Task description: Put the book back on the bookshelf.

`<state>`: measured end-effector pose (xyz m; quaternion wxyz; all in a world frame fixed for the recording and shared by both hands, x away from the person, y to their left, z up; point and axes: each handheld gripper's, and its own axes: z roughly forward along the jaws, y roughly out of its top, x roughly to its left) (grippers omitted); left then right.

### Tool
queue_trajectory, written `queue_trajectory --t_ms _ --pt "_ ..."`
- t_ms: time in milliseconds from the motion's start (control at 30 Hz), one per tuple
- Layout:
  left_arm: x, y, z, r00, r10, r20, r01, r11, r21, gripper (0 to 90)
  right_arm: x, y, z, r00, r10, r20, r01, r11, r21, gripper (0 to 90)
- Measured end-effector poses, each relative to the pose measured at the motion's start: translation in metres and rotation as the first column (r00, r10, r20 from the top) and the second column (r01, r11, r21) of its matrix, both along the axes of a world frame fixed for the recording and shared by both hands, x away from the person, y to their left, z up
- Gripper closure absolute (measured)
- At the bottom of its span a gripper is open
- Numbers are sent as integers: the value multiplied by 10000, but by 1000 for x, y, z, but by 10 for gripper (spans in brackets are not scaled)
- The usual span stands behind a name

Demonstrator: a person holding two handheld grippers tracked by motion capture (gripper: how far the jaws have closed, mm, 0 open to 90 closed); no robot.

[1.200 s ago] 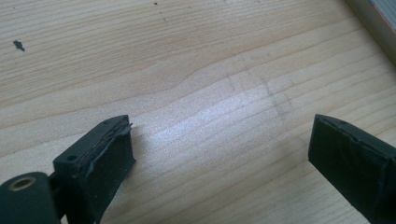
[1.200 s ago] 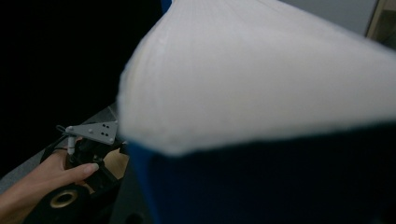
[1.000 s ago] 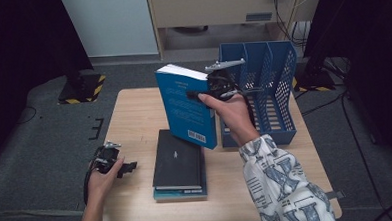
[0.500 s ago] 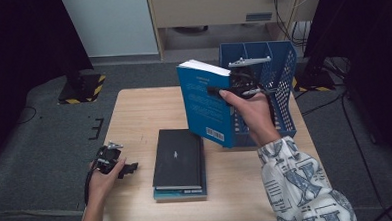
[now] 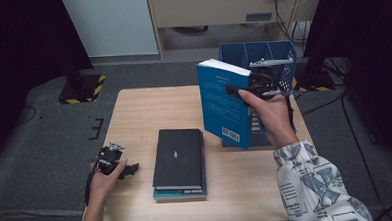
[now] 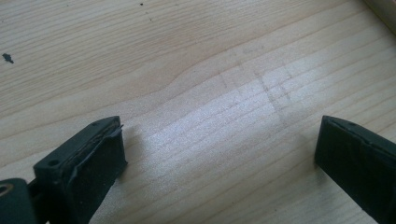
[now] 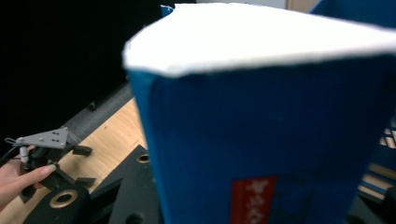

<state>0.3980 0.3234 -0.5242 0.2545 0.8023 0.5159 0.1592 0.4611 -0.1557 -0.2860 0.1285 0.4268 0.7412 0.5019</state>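
Note:
My right gripper (image 5: 237, 90) is shut on a thick blue book (image 5: 222, 103), which it holds upright above the table, just left of the blue file rack (image 5: 283, 55). In the right gripper view the blue book (image 7: 261, 140) is close up, with its white page edge on top. My left gripper (image 5: 129, 169) rests at the table's front left. Its jaws have just been opening and stand wide apart over bare wood, with nothing between them (image 6: 219, 154). It also shows far off in the right gripper view, as the left gripper (image 7: 84, 165).
A black book (image 5: 179, 157) lies flat on a teal book (image 5: 180, 193) at the middle front of the wooden table (image 5: 144, 110). The rack stands at the table's far right corner. Dark floor and cables surround the table.
The right hand has carried the upright blue book to the right, closer to the rack. The left hand has stayed in place.

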Motion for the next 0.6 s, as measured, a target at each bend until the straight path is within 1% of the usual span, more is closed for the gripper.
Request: queue_trajectory --t_ms 67,233,433,600 --pt "0 0 0 10000 -4 10 4 10000 21 10 -1 -4 0 9999 -99 22 99 9999 -35 609" --pt "0 0 0 10000 1 27 -1 10000 32 10 -3 -17 1 9994 -344 -12 344 9993 119 609" --pt "0 0 0 10000 0 37 0 10000 29 10 -5 -26 5 9987 -507 25 506 9985 217 609" --pt "0 0 0 10000 3 51 -3 10000 11 10 -5 -31 9 9980 -621 119 619 9980 161 609"
